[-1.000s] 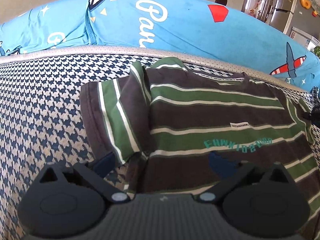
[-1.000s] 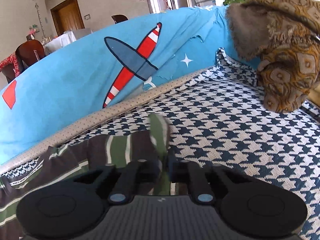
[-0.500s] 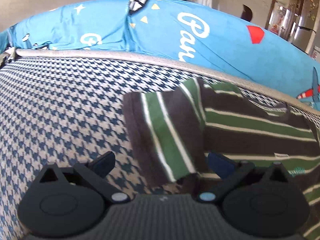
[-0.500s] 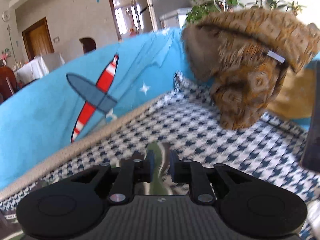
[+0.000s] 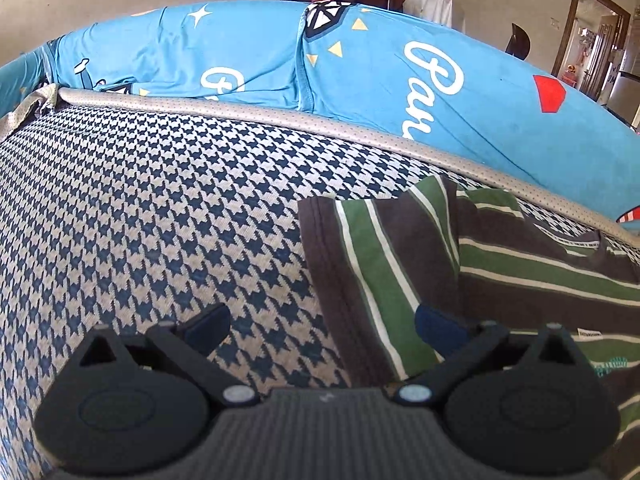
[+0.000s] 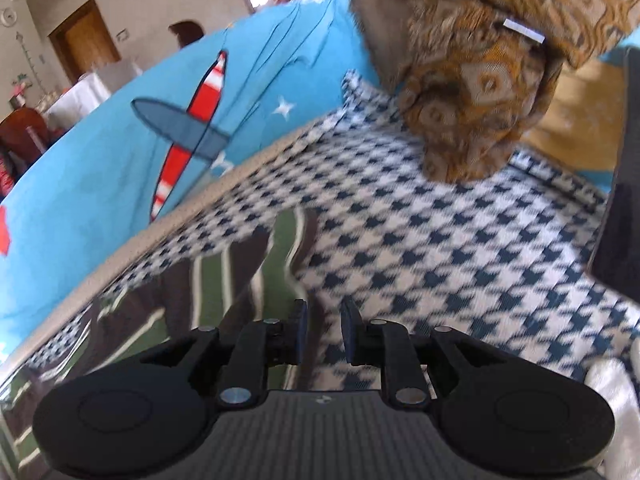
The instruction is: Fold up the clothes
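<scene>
Shirt (image 5: 400, 264), striped, lies flat on a houndstooth sofa seat (image 5: 160, 208), its sleeve between the wide-spread left claw (image 5: 324, 322), while the right claw (image 6: 323, 330), narrowly parted and empty, hovers beside its other sleeve.
</scene>
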{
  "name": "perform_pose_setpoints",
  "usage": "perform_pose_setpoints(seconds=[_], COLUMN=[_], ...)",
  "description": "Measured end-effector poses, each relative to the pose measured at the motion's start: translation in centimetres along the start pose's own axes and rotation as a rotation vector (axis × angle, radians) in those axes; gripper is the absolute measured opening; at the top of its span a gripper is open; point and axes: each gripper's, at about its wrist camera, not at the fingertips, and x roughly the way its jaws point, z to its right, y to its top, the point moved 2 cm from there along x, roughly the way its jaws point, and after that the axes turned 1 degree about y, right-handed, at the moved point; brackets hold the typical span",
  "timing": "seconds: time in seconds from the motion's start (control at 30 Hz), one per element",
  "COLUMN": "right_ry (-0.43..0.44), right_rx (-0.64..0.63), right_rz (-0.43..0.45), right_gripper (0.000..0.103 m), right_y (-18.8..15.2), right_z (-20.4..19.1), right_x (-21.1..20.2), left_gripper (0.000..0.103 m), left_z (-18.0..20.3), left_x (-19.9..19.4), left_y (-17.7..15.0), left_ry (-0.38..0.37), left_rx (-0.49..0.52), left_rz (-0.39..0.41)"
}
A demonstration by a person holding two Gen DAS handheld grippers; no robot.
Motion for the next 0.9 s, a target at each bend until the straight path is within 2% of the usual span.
perform_pose_setpoints(seconds=[0.07, 0.23, 0.37, 0.4, 0.53, 0.67, 0.9], right_ry=[0.009, 0.007, -0.040, -0.053, -0.069, -0.086, -0.204], right_rx=[-0.009, -0.055, -0.142, -0.170, -0.247, -0.182, -0.127], right_rz=[-0.028, -0.024, -0.006, 0.003, 0.024, 0.030, 0.078], right_gripper=[0.020, 0.030, 0.031, 0.031, 0.011, 0.006, 0.005], right_y=[-0.6, -1.3, -2.0, -2.2, -3.2, -2.9, -2.0], right_z=[-0.1, -1.0, -2.2, -2.7, -4.4, -4.3, -2.4], right_x=[0.0, -0.1, -0.1, 0.0, -0.1, -0.9, -3.1], left_gripper=[0.103, 0.103, 0.103, 0.103, 0.103, 0.103, 0.103], left_z=[0.2, 0.4, 0.3, 0.2, 0.0, 0.1, -0.5], left_x=[-0.1, 0.0, 0.1, 0.2, 0.5, 0.7, 1.0], left_y=[-0.1, -0.1, -0.1, -0.1, -0.1, -0.2, -0.1], left_ry=[-0.004, -0.005, -0.002, -0.001, 0.003, 0.004, 0.016], left_rx=[0.006, 0.009, 0.004, -0.001, -0.008, -0.008, -0.033], left_rz=[0.000, -0.003, -0.006, -0.008, -0.013, -0.016, -0.020])
